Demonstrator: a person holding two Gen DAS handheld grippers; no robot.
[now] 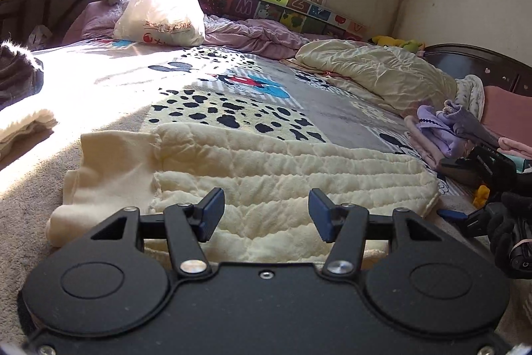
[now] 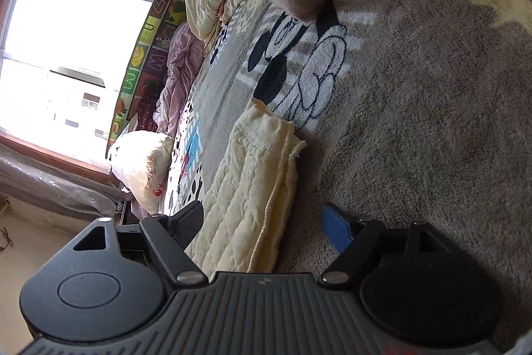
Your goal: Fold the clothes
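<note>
Open and empty, the left gripper (image 1: pixel 266 215) and right gripper (image 2: pixel 262 228) flank a soft, light cream quilted garment (image 1: pixel 252 168), likely best pinched at its layered edge.

One cream quilted garment (image 1: pixel 266 175), one white bag (image 1: pixel 163 12), two hand-held grippers (image 1: pixel 266 215)

Left claw (image 1: pixel 266 213) hangs wide open, empty, just over the cream garment (image 1: pixel 252 168) spread flat on the bed (image 1: pixel 349 112). Right claw (image 1: pixel 462 217) sits off to its right, at the garment's edge.
</note>
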